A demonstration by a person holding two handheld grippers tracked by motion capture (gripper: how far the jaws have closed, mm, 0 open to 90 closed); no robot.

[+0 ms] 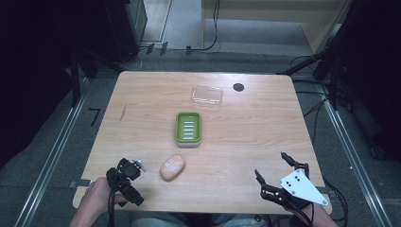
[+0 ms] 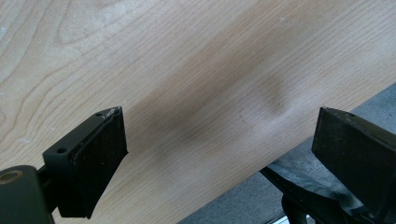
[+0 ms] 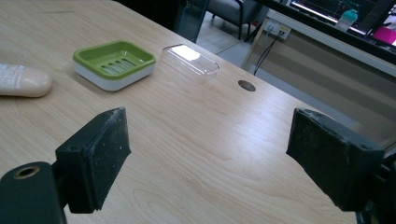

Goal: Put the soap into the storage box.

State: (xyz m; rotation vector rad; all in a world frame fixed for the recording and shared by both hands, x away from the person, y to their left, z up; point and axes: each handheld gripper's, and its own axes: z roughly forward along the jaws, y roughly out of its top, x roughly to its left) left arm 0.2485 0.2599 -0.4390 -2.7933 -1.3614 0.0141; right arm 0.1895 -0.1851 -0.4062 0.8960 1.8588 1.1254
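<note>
Both tongs are spread wide with nothing between the jaws. Left tongs (image 1: 126, 176) sit at the near left corner of the bench (image 1: 142, 94), tipped down toward the wood, and in the left gripper view you just get bare wood grain and the bench edge between the two black jaws. Right tongs (image 1: 274, 174) hover over the near right corner, grey three-cornered plate on top, jaws pointing out across the bench.

The thing closest to the action is the soap bar (image 1: 172, 167), a pale peachy oval lying flat on the bench just right of the left tongs, not touching them. It also peeks in at the left edge of the right gripper view (image 3: 23, 80).

Just beyond the soap, about mid-bench, sits the green soap dish (image 1: 188, 127) with a slotted insert and a white base, empty as far as I can see. Farther back is the clear plastic lid (image 1: 207, 94), lying on its own, apart from the dish. Right beside that, near the far edge, there's a small dark round spot (image 1: 238, 87) in the bench top.

Grey floor and a few cables around the bench, pretty dark otherwise.
</note>
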